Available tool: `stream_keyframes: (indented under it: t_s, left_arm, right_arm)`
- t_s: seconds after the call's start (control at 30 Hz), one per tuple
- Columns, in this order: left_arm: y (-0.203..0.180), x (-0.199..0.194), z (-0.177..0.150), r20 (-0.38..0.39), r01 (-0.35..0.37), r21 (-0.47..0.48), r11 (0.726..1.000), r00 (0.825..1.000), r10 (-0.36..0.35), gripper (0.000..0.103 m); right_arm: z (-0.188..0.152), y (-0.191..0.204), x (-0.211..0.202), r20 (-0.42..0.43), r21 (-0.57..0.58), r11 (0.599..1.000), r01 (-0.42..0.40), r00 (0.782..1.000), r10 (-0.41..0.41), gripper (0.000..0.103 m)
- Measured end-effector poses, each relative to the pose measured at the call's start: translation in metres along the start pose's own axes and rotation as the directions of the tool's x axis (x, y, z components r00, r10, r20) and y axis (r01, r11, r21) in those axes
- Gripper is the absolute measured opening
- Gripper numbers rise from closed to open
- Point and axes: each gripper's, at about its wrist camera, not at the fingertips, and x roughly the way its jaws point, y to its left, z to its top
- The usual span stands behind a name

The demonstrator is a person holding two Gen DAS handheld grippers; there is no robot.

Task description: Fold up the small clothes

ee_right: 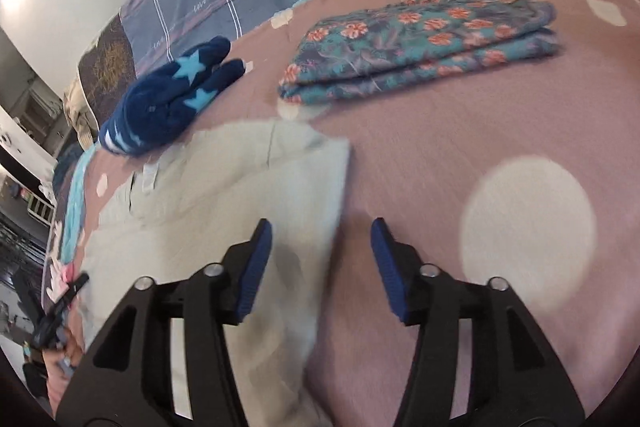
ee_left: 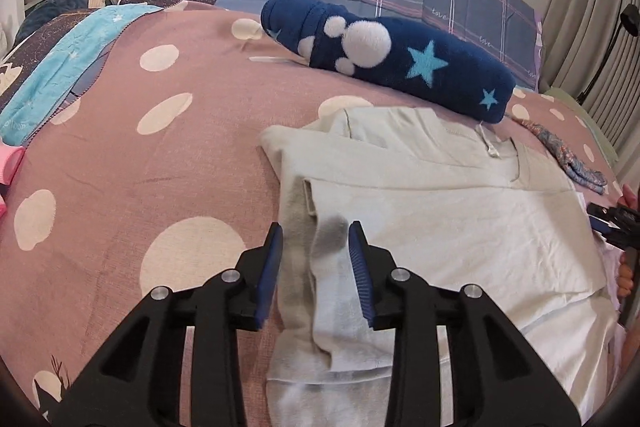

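pale green shirt (ee_left: 440, 211) — flat, sleeve folded in — creased

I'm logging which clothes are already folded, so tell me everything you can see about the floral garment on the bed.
The floral garment is thin printed cloth, teal with orange-red flowers and purplish leaves. It lies folded into a flat, layered rectangle, its stacked edges showing along the near side. It rests on the pink polka-dot bedspread, partly covering a deer print, apart from the pale shirt and the navy star plush. Neither pair of tongs touches it.
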Motion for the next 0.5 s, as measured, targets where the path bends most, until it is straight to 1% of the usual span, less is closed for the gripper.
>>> stream_keyframes:
  t_s: [0.07,0.13,0.17,0.2,0.23,0.27,0.33,0.37,0.4,0.43,0.47,0.5]
  left_arm:
    - [-0.001,0.001,0.004,-0.001,0.022,-0.013,1.000,1.000,-0.022,0.035]
    - [-0.005,0.004,0.008,-0.001,0.031,-0.013,0.999,1.000,-0.031,0.034]
    - [-0.009,0.006,0.011,0.001,0.027,0.000,1.000,1.000,-0.027,0.027]
    - [-0.013,0.008,0.013,0.007,0.017,0.014,1.000,1.000,-0.017,0.014]
    - [-0.015,0.008,0.015,0.019,0.000,0.025,1.000,1.000,-0.001,0.001]
    - [-0.018,0.003,0.017,0.056,-0.007,0.031,0.999,0.998,0.005,0.001]
    - [-0.021,-0.014,0.019,0.159,0.018,0.035,0.999,0.987,-0.023,0.002]
    - [-0.022,-0.017,0.020,0.178,0.010,0.032,0.999,0.984,-0.016,0.002]
    - [-0.021,-0.016,0.021,0.180,-0.006,0.030,1.000,0.984,0.001,0.002]
    - [-0.021,-0.011,0.022,0.165,-0.028,0.032,0.999,0.986,0.022,0.002]
    - [-0.019,0.000,0.022,0.127,-0.061,0.037,0.997,0.990,0.056,0.002]
    - [-0.016,0.010,0.021,0.083,-0.085,0.036,0.996,0.993,0.081,0.003]
  right_arm:
    - [0.005,0.003,0.004,0.015,0.014,1.000,-0.010,1.000,0.010,0.058]
    - [0.009,0.011,0.010,0.000,-0.026,1.000,-0.006,1.000,0.006,0.033]
    - [0.010,0.019,0.013,-0.012,-0.076,0.997,0.016,1.000,-0.017,0.006]
    - [0.011,0.024,0.012,0.007,-0.103,0.994,0.040,0.999,-0.039,0.003]
    - [0.010,0.028,0.005,0.050,-0.126,0.991,0.053,0.998,-0.047,0.003]
    - [0.011,0.031,-0.005,0.096,-0.140,0.989,0.040,0.995,-0.027,0.002]
    - [0.013,0.031,-0.018,0.142,-0.136,0.991,-0.003,0.990,0.022,0.002]
    - [0.014,0.031,-0.020,0.158,-0.131,0.991,-0.002,0.987,0.023,0.002]
    - [0.015,0.031,-0.017,0.155,-0.138,0.990,0.019,0.988,0.003,0.002]
    - [0.016,0.031,-0.011,0.142,-0.151,0.987,0.059,0.989,-0.037,0.003]
    - [0.015,0.029,0.000,0.126,-0.164,0.978,0.127,0.986,-0.107,0.005]
    - [0.015,0.025,0.005,0.115,-0.161,0.974,0.161,0.983,-0.143,0.012]
